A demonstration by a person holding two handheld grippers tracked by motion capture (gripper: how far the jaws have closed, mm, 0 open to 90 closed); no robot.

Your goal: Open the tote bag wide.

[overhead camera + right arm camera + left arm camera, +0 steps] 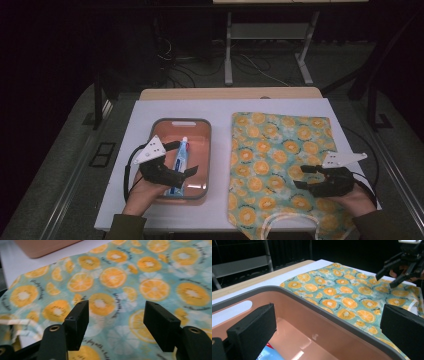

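Observation:
A salmon tray with a grey rim lies left of centre on the white board. Inside it lies a blue and white tube with a red cap. My left gripper hovers open above the tray's near half, over the tube. In the left gripper view its jaws stand wide apart over the tray's inside wall, and a corner of the tube peeks in at the bottom. A cloth bag printed with orange slices lies flat on the right. My right gripper is open just above the bag, holding nothing.
The bag's white handles loop over the board's near edge. The white board rests on a wooden table. Beyond it, table legs and cables stand on the dark floor. My right gripper appears far off in the left gripper view.

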